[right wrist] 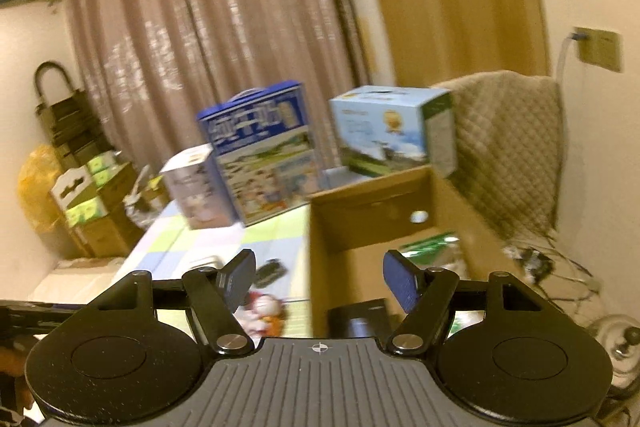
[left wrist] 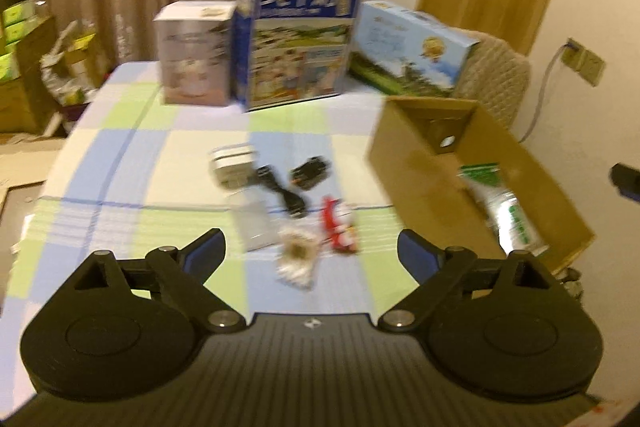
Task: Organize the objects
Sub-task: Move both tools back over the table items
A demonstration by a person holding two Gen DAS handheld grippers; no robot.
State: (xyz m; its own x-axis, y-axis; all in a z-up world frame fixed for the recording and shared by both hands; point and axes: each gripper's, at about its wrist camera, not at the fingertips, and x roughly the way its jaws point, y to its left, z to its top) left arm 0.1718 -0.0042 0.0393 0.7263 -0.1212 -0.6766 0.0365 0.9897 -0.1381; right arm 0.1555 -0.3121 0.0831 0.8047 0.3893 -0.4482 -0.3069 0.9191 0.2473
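Note:
Small items lie on the checked tablecloth (left wrist: 120,155): a white round case (left wrist: 232,163), a black cable (left wrist: 282,191), a black block (left wrist: 312,171), a clear bag (left wrist: 252,223), a beige packet (left wrist: 296,259) and a red-and-white toy (left wrist: 338,227). An open cardboard box (left wrist: 416,179) at the right holds a green-and-white packet (left wrist: 508,211). My left gripper (left wrist: 312,247) is open and empty, above the packet and toy. My right gripper (right wrist: 320,279) is open and empty over the box's near-left corner (right wrist: 316,267); a dark object (right wrist: 360,319) lies in the box below it.
Three printed cartons stand at the table's far side: a white one (left wrist: 196,51), a tall blue one (left wrist: 296,35) and a light blue one (left wrist: 412,47). A quilted chair back (left wrist: 496,71) is behind the box. Stacked boxes (left wrist: 24,39) stand left by the curtain.

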